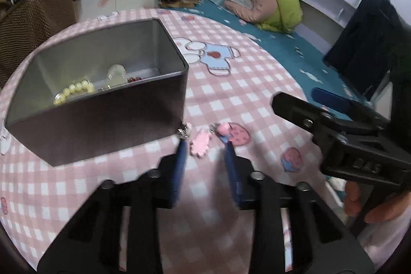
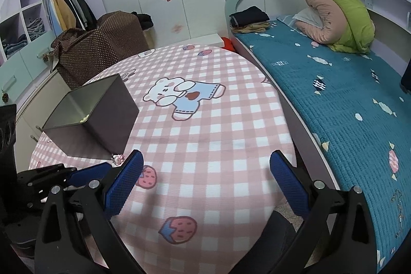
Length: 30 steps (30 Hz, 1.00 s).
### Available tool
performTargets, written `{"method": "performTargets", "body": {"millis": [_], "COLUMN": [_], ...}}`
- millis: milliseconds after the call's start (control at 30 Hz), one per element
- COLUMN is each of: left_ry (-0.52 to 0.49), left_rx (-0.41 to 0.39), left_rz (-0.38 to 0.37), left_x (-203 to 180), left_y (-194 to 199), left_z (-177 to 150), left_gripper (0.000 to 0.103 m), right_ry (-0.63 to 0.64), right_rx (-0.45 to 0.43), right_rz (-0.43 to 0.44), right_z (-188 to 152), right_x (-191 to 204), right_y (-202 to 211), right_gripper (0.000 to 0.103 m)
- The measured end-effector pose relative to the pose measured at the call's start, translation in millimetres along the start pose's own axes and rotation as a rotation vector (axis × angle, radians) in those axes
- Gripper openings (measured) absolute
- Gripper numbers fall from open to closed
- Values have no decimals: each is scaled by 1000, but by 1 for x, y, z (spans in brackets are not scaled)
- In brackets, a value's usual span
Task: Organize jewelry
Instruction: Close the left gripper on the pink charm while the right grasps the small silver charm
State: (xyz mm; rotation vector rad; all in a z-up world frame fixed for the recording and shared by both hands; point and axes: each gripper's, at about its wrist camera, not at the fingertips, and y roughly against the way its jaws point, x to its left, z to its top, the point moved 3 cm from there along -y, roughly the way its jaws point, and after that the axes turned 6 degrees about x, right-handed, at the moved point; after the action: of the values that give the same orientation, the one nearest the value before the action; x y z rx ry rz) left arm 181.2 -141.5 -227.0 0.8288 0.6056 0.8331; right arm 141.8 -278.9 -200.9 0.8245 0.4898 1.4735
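From the left wrist, the left tool [image 1: 205,138] points down at the pink checked tabletop [image 1: 257,99]. Its two blue fingers [image 1: 181,153] stand a little apart. A small pink charm [image 1: 199,145] lies flat on the cloth between the tips, and no finger presses on it, so the tool holds nothing. Two more small pink pieces lie just beside it: one [image 1: 185,130] at the corner of the box, one [image 1: 223,129] near the other fingertip. The dark metal box [image 1: 115,125] stands on the tabletop, just past the left fingertip. Inside it lie a yellow bead bracelet [image 1: 74,91] and a pale clear piece [image 1: 117,75]. The right tool [image 1: 295,104] shows at the right edge, with a hand [image 1: 370,207] below it.

From the right wrist, the right tool [image 2: 206,166] is wide open over the tabletop [image 2: 218,125] with nothing in it. The box [image 2: 102,125] stands to the left, a pink piece [image 2: 118,159] at its near corner. The left tool [image 2: 84,175] is low on the left. A bed [image 2: 334,99] runs along the right.
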Motion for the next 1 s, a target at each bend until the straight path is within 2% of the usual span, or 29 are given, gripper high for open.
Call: {"method": "performTargets", "body": {"millis": [200,433,567,667,800,867,1000], "left_ry": [-18,57,102,135,153,159,155], "left_rx": [10,-18,-42,-53,-58,-63,-71], "left_rz": [-16,-4,19,21,23,20,15], "left_x": [-2,22,42,54,64,67,68], "left_y": [0,22,38,46,49,50,52], "left_z": [-2,-15,-23,-27,-32,-34,-36], "left_gripper": [15,15,15,15,15,15,15], "right_ry": [-17,63,146,232,259,264,272], "right_rx": [6,11,42,69,100,119,133], "right_rz": [5,61,108,123,122,114,104], "right_z": [-1,-1,-4,-6,-5,-6,-7], "right_x": [-5,20,48,73,91,96,104], "right_y": [-1,0,-7,-14,-26,-33,-42], "right_gripper": [95,94,75,67,62,51,39]}}
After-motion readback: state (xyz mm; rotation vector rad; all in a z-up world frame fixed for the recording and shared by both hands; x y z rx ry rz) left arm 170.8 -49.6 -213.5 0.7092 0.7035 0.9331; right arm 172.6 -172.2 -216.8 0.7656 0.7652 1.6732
